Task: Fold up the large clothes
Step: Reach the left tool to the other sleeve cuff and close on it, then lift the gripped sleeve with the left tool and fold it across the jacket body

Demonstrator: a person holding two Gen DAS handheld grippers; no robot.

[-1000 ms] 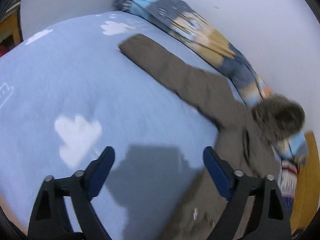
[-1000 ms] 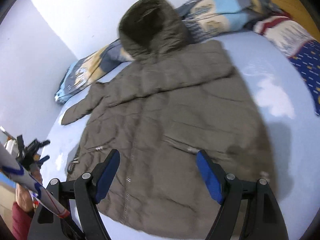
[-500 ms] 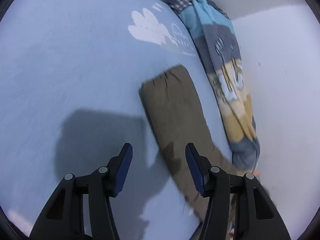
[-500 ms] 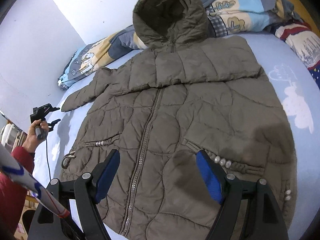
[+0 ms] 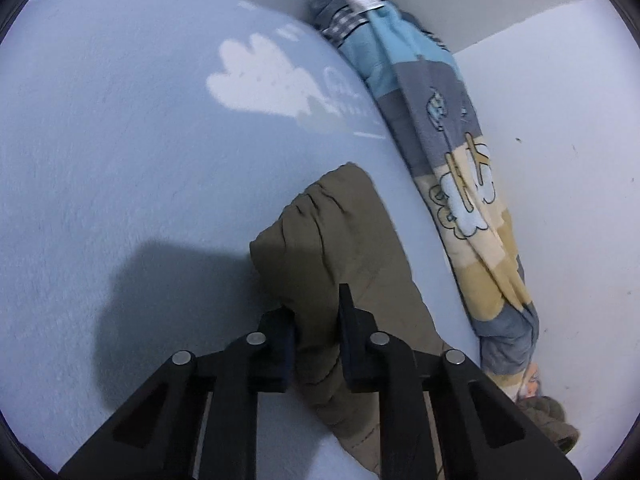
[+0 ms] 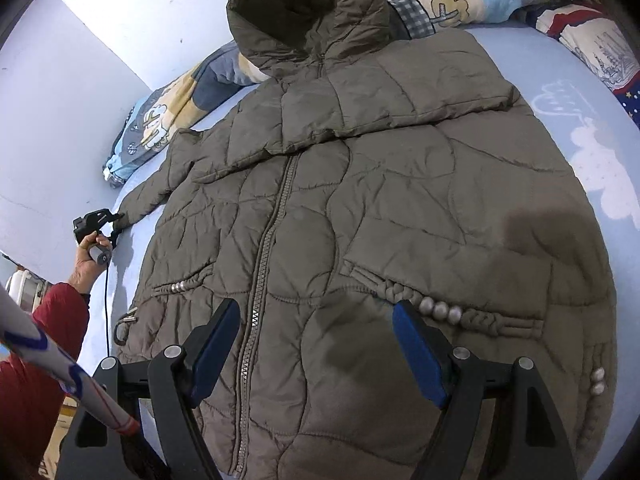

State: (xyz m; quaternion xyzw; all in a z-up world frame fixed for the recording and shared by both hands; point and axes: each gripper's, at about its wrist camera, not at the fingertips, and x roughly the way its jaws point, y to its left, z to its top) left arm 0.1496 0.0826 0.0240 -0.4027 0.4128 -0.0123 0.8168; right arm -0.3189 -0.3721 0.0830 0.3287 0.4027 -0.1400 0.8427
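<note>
A brown quilted hooded jacket (image 6: 380, 220) lies face up on the blue bed, zipped, its right sleeve folded across the chest. Its other sleeve (image 5: 340, 248) stretches out toward the wall. My left gripper (image 5: 316, 332) is shut on that sleeve near the cuff; it also shows small at the left of the right wrist view (image 6: 96, 224). My right gripper (image 6: 316, 348) is open and empty, hovering over the jacket's lower front by the zipper (image 6: 264, 264).
A rolled patterned blanket (image 5: 452, 168) lies along the wall beside the sleeve. A red and blue quilt (image 6: 592, 44) sits at the far right. The blue cloud-print sheet (image 5: 120, 140) spreads left. A white pole (image 6: 60, 372) crosses the lower left.
My left gripper moved onto the sleeve and closed on it near the cuff. My right gripper came lower over the jacket's front, still open.
</note>
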